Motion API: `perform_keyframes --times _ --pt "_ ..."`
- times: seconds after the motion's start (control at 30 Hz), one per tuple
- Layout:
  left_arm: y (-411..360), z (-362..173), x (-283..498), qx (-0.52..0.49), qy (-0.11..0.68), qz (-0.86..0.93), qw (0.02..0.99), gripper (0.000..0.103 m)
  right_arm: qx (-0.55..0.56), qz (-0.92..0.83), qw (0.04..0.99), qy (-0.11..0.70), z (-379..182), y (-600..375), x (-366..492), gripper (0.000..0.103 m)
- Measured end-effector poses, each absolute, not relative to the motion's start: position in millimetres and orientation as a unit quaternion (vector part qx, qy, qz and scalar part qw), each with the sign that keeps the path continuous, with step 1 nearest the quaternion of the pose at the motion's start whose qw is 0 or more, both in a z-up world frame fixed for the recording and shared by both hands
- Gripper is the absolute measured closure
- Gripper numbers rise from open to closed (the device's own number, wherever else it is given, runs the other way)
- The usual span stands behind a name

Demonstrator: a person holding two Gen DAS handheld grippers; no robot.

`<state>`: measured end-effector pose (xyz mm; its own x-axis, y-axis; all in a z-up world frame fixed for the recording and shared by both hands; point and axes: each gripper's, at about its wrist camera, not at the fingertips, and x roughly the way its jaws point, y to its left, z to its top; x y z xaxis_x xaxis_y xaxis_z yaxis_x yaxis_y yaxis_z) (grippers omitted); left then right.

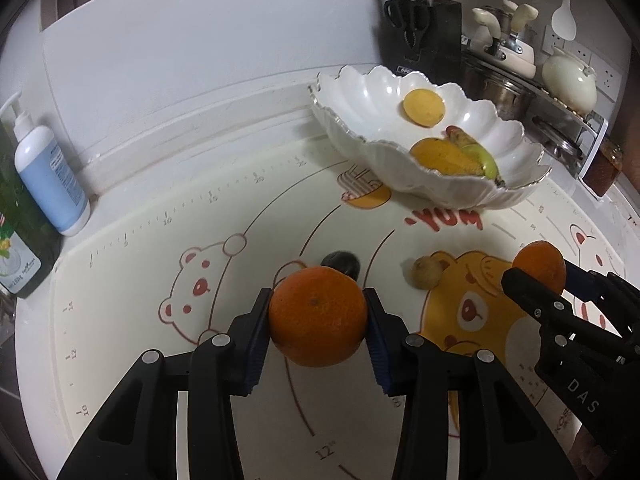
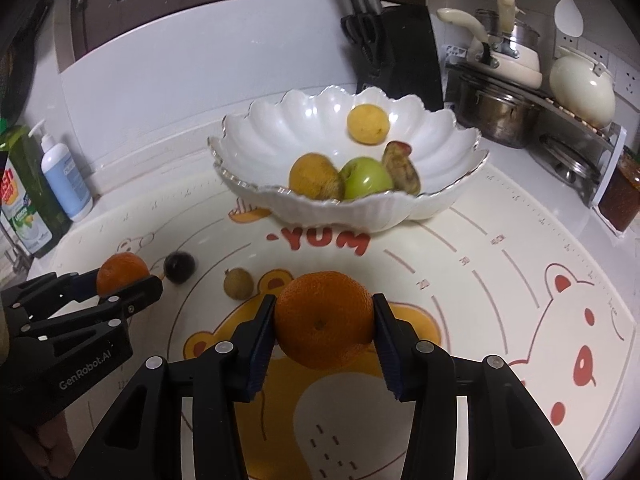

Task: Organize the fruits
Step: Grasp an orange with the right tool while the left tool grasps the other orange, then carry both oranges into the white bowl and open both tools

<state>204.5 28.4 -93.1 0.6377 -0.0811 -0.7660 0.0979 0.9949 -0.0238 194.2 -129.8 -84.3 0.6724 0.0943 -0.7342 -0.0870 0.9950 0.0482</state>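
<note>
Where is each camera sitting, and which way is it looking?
Left wrist: rides the left gripper, facing the scalloped white bowl; own fingers pinch an orange.
Right wrist: rides the right gripper, facing the same bowl; own fingers pinch another orange.
Shared: bowl, cartoon bear mat, each other's gripper.

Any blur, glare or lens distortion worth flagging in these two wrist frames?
Left wrist: strong fisheye bending, dark corners, glare inside the white bowl, orange sharp. Right wrist: same bending, bowl fruit slightly soft, glare on the bowl's inner wall, held orange sharp.
</note>
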Motion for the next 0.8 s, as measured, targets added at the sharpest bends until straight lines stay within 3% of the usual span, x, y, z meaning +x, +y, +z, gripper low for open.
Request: perform_keyframes --times 0.8 --pt "-19.4 -24.5 260.9 0.025 0.358 -0.086 0.929 0.06 0.015 0.0 0.939 0.342 -25.4 -176.3 229.1 0.057"
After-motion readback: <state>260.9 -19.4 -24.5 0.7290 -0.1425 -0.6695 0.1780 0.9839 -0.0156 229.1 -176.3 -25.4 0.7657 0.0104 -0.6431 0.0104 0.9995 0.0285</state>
